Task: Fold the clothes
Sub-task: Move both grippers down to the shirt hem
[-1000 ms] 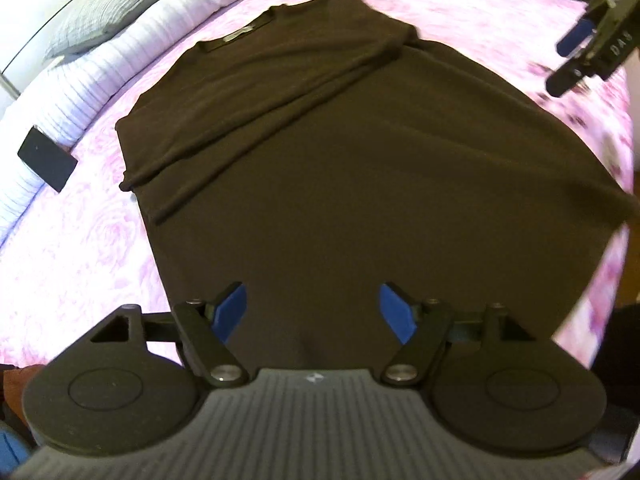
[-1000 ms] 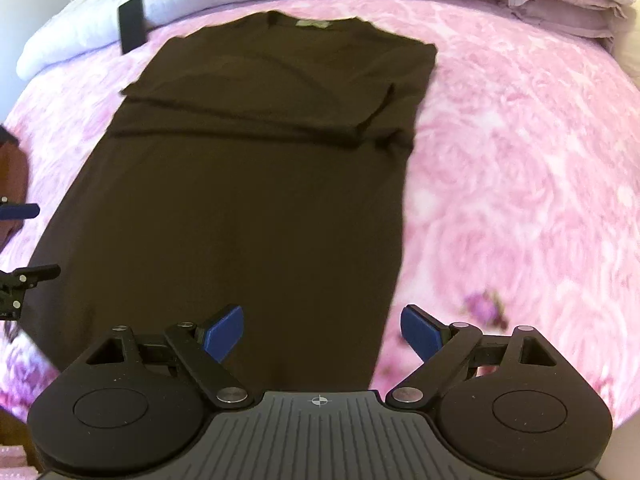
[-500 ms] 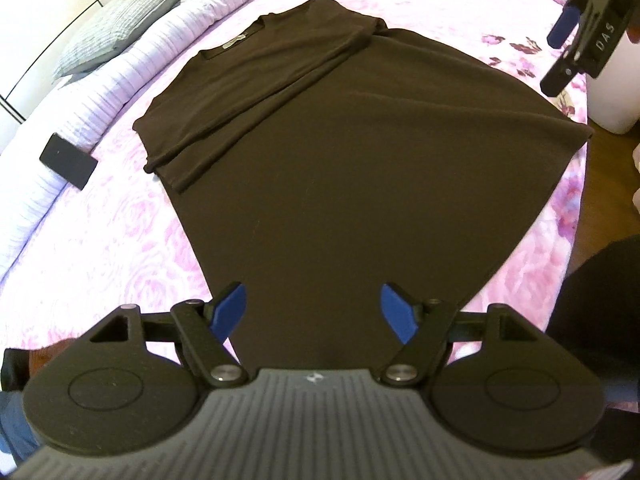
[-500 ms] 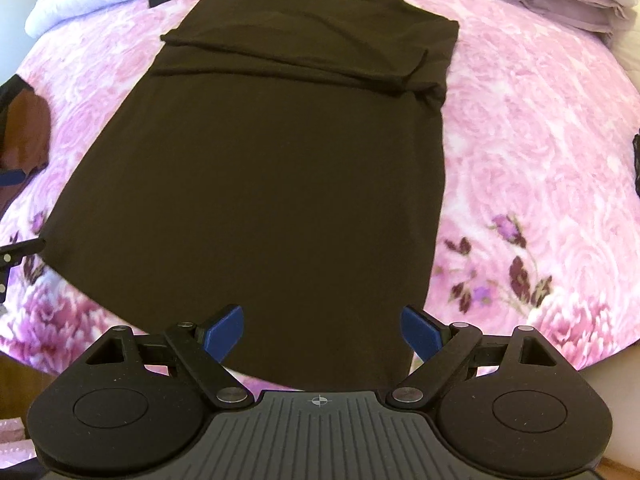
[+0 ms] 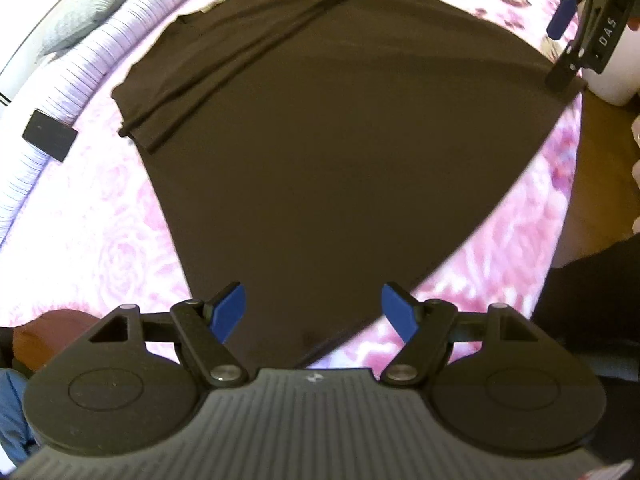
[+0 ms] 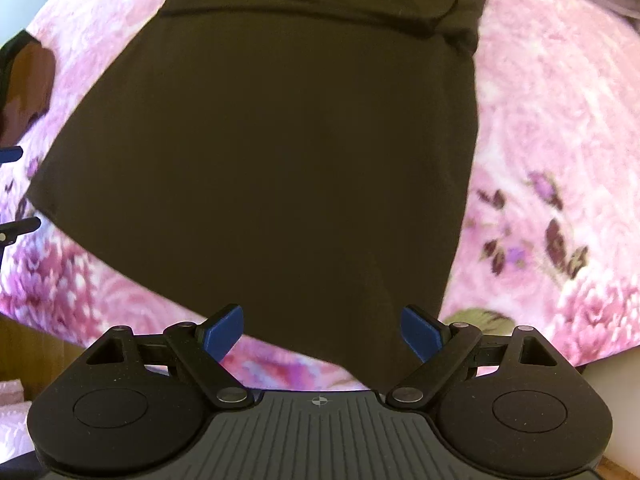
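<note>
The dark brown garment (image 5: 340, 140) lay flat on the pink floral bed (image 5: 100, 220), its hem at the near edge. The left gripper (image 5: 312, 306) and right gripper (image 6: 322, 328) hovered over the hem corners, jaws spread, pinching nothing.

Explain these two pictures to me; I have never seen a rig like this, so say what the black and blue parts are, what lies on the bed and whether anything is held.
No robot here: a person holds a two-finger gripper in each hand, each with a camera looking along its fingers. One picture is from the left gripper, the other from the right gripper. The blue pieces are finger pads. Both grippers are open and hold nothing. A dark brown garment lies flat on a pink floral bedspread, sleeves folded in, and each gripper is over a bottom corner.
</note>
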Demonstrator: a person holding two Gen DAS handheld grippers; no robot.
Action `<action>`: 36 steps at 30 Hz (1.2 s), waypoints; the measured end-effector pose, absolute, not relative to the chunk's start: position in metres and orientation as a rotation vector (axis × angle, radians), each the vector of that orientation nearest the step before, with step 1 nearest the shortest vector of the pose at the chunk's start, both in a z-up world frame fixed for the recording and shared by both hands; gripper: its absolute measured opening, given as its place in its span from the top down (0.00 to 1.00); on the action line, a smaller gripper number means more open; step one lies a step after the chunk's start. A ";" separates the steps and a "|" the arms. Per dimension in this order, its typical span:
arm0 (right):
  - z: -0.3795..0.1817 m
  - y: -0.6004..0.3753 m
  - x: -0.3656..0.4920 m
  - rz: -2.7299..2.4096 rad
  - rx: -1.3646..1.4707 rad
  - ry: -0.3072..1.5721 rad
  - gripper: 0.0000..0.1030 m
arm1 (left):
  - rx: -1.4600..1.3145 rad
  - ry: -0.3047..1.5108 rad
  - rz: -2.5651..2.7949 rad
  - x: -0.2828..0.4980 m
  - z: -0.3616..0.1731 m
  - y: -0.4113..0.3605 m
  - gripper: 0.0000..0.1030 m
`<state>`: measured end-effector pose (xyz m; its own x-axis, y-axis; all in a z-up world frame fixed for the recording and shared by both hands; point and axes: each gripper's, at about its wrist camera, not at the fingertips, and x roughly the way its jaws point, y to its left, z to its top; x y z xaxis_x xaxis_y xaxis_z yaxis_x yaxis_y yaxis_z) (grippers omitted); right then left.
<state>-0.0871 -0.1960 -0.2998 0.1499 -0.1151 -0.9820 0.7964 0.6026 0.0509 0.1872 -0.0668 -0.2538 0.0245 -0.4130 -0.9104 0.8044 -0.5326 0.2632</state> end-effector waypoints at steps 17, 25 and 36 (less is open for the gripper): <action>-0.348 -0.095 -0.059 -0.442 0.029 1.205 0.14 | 1.600 -0.065 -1.789 0.189 -0.324 -0.016 0.27; -0.371 -0.046 -0.037 -0.364 -0.288 1.128 0.14 | 1.610 -0.217 -1.707 0.219 -0.331 -0.021 0.31; -0.400 -0.050 -0.075 -0.560 -0.491 1.121 0.14 | 1.578 -0.378 -1.755 0.221 -0.343 -0.010 0.39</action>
<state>-0.0749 -0.0503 -0.3998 0.3268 -0.6419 -0.6937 0.1694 0.7619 -0.6252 0.2207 -0.0103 -0.3435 0.0238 -0.6819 -0.7310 0.3210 -0.6873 0.6516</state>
